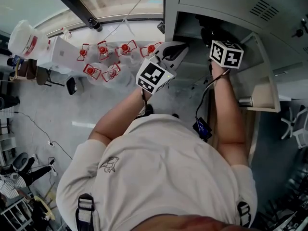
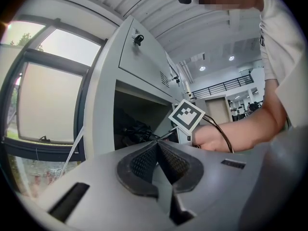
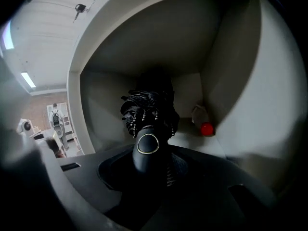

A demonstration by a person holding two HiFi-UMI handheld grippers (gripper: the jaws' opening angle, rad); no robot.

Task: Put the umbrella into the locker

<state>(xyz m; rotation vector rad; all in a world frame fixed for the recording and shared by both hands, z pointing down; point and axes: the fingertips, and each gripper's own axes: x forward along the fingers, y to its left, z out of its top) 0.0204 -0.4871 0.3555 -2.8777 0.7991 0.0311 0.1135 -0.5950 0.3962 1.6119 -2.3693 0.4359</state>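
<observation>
My right gripper (image 3: 150, 163) is shut on the handle of a black folded umbrella (image 3: 148, 110). It holds the umbrella inside the open locker compartment (image 3: 120, 71), with the bunched canopy pointing toward the back wall. From the head view, the right gripper's marker cube (image 1: 226, 53) sits at the compartment's mouth, and the dark umbrella (image 1: 208, 32) lies just inside. My left gripper (image 2: 156, 148) is shut with nothing between its pads. It hovers outside the locker to the left (image 1: 177, 51), pointing level toward the opening, where the umbrella (image 2: 135, 130) shows beside the right gripper's cube (image 2: 186, 114).
A white bottle with a red cap (image 3: 205, 125) stands at the compartment's back right corner. The locker door (image 1: 263, 76) hangs open on the right. A shut locker door with a lock (image 2: 139, 57) is above. Several red-capped water jugs (image 1: 111, 57) stand on the floor at left.
</observation>
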